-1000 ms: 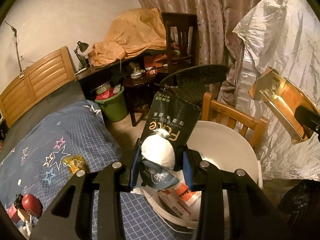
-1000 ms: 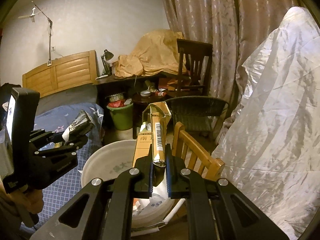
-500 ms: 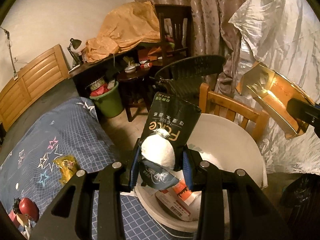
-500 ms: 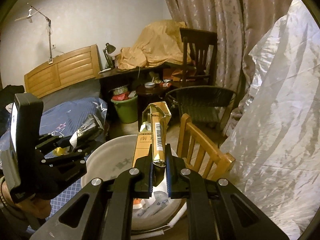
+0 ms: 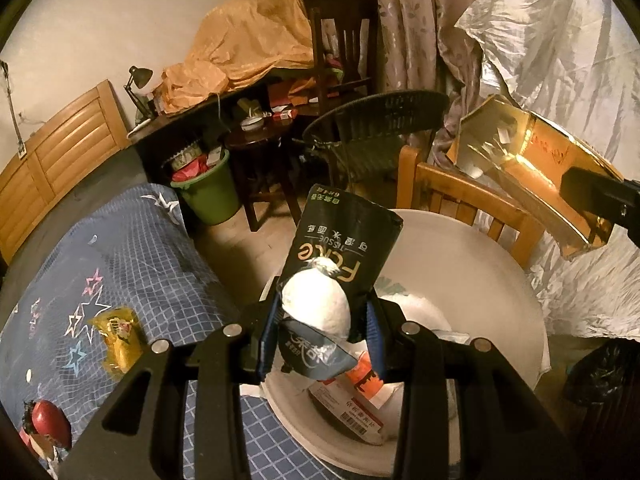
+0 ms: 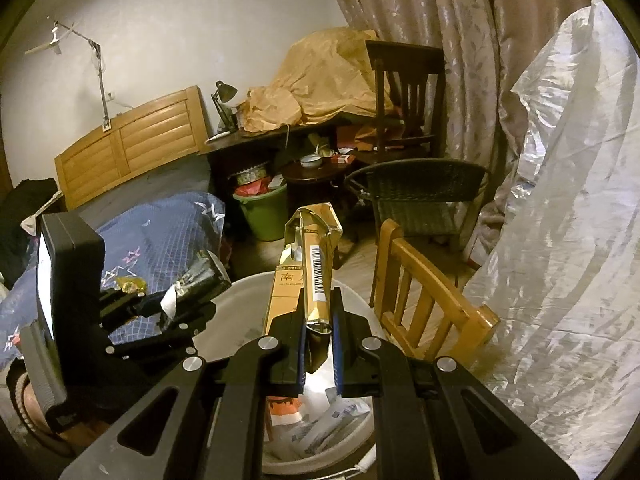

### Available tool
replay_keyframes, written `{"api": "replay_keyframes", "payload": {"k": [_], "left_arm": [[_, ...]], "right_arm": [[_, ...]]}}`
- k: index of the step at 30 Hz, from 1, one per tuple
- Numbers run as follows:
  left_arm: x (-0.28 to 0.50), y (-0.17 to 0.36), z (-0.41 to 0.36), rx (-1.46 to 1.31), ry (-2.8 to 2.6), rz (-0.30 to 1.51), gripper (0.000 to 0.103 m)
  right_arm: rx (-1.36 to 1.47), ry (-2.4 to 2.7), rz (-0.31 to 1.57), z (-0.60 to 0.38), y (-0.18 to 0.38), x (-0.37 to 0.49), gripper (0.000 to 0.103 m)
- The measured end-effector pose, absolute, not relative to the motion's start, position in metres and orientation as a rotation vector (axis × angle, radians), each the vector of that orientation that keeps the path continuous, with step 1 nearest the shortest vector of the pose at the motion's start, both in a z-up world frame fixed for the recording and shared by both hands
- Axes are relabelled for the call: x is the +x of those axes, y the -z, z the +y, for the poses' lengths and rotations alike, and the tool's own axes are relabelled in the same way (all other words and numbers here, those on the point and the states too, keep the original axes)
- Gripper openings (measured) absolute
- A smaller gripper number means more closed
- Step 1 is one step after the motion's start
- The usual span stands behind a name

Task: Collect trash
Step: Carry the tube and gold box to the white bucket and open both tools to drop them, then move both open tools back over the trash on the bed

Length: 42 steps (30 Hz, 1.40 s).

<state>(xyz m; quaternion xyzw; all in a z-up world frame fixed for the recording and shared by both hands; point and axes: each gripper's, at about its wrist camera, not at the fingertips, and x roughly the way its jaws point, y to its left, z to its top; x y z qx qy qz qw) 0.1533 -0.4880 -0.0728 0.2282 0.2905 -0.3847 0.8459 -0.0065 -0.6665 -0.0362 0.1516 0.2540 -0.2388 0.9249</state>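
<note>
My left gripper is shut on a dark tissue pack with a white tissue wad and holds it over the near rim of a white bucket with paper trash inside. My right gripper is shut on a flattened gold carton above the same bucket. The carton also shows at the right of the left wrist view. The left gripper and its pack show at the left of the right wrist view. A yellow wrapper lies on the bed.
A blue star-patterned bedspread lies to the left. A wooden chair stands right behind the bucket. A silver plastic sheet hangs at the right. A green bin and a dark wicker chair stand farther back. A red object lies on the bed.
Both grippers have moved forward, more over the white bucket, each still holding its item. The bucket now lies lower and closer in both views.
</note>
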Motion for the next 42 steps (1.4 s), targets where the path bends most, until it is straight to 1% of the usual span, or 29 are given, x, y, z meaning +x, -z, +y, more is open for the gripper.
{"api": "replay_keyframes", "payload": {"k": [1,3,4,5,6,17,21,22,27,30,32,33,35,38,42], "left_arm": [[0.154,0.074,-0.488,0.481,0.813,0.614,0.037],[0.155,0.076,-0.489,0.484,0.830,0.621,0.041],[0.156,0.078,-0.491,0.493,0.840,0.630,0.054],[0.157,0.079,-0.491,0.498,0.844,0.636,0.070],[0.157,0.079,-0.491,0.495,0.851,0.637,0.074],[0.167,0.082,-0.478,0.443,0.835,0.666,0.074],[0.165,0.084,-0.469,0.434,0.812,0.662,0.074],[0.166,0.084,-0.465,0.426,0.803,0.658,0.075],[0.168,0.081,-0.447,0.386,0.748,0.632,0.078],[0.168,0.075,-0.434,0.366,0.711,0.594,0.080],[0.168,0.071,-0.422,0.349,0.677,0.566,0.082],[0.169,0.068,-0.413,0.332,0.653,0.552,0.082],[0.171,0.061,-0.396,0.301,0.628,0.540,0.084],[0.176,0.053,-0.369,0.256,0.597,0.533,0.085],[0.190,0.045,-0.319,0.190,0.525,0.555,0.085]], "right_arm": [[0.314,0.487,0.521,-0.668,0.037,-0.005,0.011],[0.331,0.470,0.521,-0.671,0.039,-0.002,0.015],[0.341,0.472,0.523,-0.673,0.040,0.000,0.023],[0.345,0.475,0.518,-0.674,0.041,0.001,0.026],[0.347,0.478,0.517,-0.676,0.042,0.002,0.026],[0.381,0.493,0.508,-0.679,0.050,-0.006,0.026],[0.389,0.499,0.484,-0.674,0.051,-0.011,0.032],[0.391,0.503,0.472,-0.672,0.051,-0.013,0.035],[0.331,0.551,0.383,-0.649,0.041,-0.024,0.037],[0.277,0.590,0.308,-0.632,0.032,-0.032,0.047],[0.233,0.625,0.227,-0.614,0.026,-0.039,0.064],[0.217,0.636,0.196,-0.608,0.024,-0.042,0.066],[0.172,0.651,0.125,-0.588,0.021,-0.047,0.075],[0.135,0.643,0.070,-0.562,0.020,-0.048,0.080],[0.105,0.606,0.053,-0.526,0.026,-0.039,0.087]]}}
